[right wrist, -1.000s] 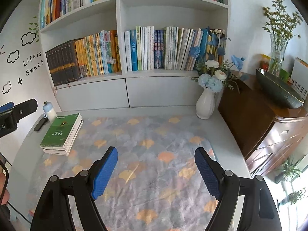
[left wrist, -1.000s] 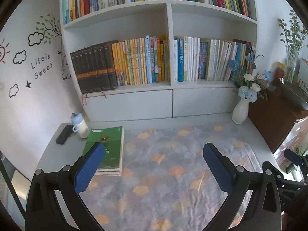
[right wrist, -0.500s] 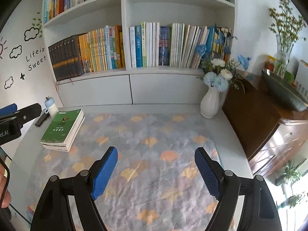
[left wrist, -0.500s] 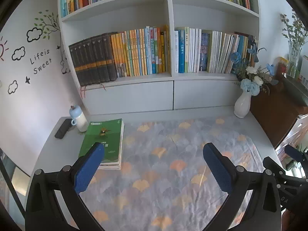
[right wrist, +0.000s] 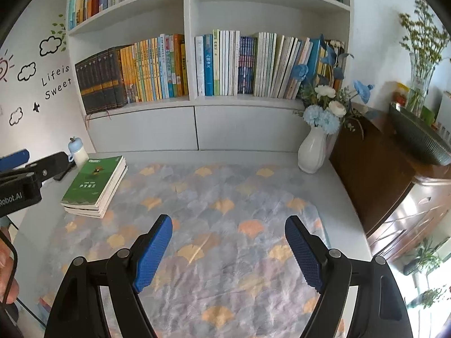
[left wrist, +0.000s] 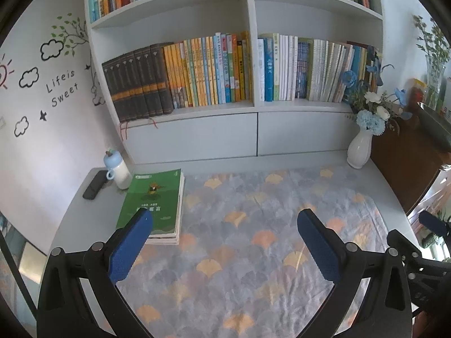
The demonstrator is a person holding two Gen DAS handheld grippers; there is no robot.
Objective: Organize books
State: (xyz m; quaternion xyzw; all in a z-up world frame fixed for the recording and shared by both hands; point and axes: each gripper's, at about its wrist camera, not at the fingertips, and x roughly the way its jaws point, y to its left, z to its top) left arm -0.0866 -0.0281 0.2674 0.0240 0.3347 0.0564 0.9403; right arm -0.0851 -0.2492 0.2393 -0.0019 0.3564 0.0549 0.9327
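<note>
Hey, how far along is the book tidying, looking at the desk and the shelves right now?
Done: the white bookshelf already holds rows of upright books. In hand: nothing; the left gripper and right gripper are both open and empty above the leaf-patterned cloth. Left: the stack of green-covered books lies flat on the desk's left side, untouched, with the left gripper nearest it.

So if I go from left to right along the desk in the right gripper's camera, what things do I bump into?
left gripper → little bottle with the blue cap → stack of books with a green cover → patterned cloth → white vase of flowers → brown wooden cabinet
</note>
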